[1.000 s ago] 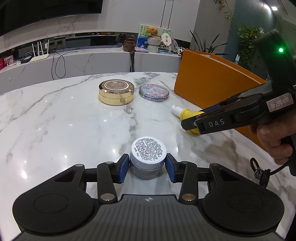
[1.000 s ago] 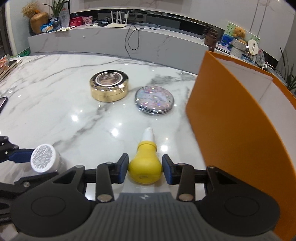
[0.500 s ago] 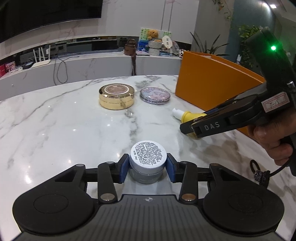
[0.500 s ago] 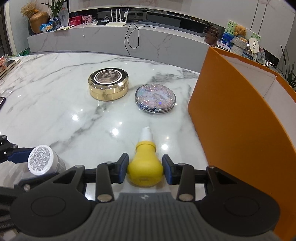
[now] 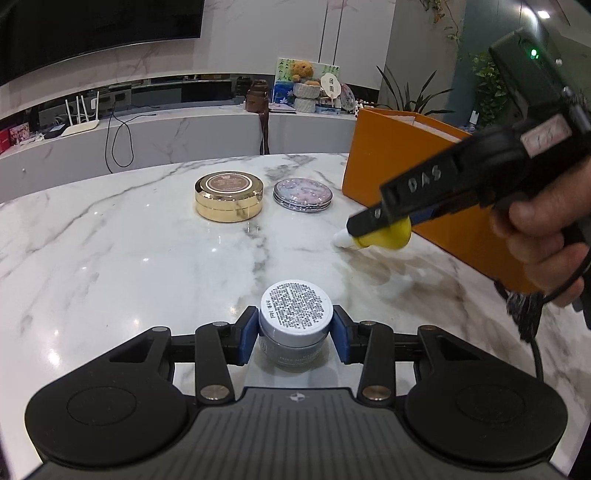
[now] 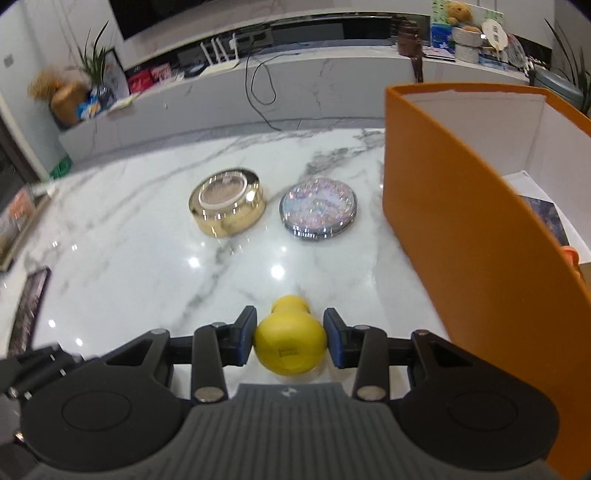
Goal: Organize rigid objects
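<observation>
White marble surface (image 5: 110, 258) with grey veining, glossy, dotted with reflected ceiling lights. Behind it, long pale marble counter (image 5: 184, 136) along the wall. On the counter: white router (image 5: 83, 123) with upright antennas, looping black cable (image 5: 118, 147), brown jar (image 5: 257, 99), teddy bear (image 5: 303, 70) before a picture card. Large dark screen (image 5: 92, 29) on the white wall above. Leafy potted plant (image 5: 413, 99) at right; another plant (image 6: 92, 59) and golden vase (image 6: 68, 101) at far left. Recessed ceiling lamp (image 5: 543, 14) upper right.
</observation>
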Action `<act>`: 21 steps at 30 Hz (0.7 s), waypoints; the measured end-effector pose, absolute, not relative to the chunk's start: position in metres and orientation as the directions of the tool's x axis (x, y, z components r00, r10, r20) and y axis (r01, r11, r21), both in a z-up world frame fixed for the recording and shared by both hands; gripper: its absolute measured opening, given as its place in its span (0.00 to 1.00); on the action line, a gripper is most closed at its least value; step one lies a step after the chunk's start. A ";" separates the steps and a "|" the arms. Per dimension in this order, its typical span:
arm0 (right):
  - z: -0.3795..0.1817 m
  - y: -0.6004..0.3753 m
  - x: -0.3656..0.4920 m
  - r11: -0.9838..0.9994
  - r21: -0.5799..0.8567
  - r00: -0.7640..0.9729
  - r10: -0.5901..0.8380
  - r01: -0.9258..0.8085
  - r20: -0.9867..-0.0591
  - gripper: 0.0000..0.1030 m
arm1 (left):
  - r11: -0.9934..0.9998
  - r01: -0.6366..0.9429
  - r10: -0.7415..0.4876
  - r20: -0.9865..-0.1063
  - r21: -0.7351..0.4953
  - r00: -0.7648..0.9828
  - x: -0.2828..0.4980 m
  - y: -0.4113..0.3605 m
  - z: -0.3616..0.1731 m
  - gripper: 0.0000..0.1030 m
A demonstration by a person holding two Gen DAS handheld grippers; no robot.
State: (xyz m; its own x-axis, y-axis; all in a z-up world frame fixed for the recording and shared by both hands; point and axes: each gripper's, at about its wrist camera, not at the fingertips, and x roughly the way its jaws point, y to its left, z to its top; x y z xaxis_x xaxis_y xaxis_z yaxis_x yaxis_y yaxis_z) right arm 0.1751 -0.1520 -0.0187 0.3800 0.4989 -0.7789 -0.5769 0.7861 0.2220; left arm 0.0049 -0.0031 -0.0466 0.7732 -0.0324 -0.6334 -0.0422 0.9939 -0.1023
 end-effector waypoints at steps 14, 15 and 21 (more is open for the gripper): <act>0.027 -0.176 0.177 0.761 0.374 0.394 0.612 -0.530 -0.686 0.38 | 0.994 -0.057 -0.013 -0.631 -0.090 0.776 0.016 -0.007 -0.011 0.46; 0.031 -0.178 0.177 0.760 0.378 0.402 0.617 -0.529 -0.677 0.38 | 0.995 -0.054 -0.013 -0.629 -0.088 0.778 0.018 -0.009 -0.007 0.46; 0.072 -0.210 0.185 0.758 0.398 0.486 0.642 -0.516 -0.593 0.38 | 0.994 -0.016 -0.048 -0.582 -0.105 0.812 0.036 -0.035 0.023 0.46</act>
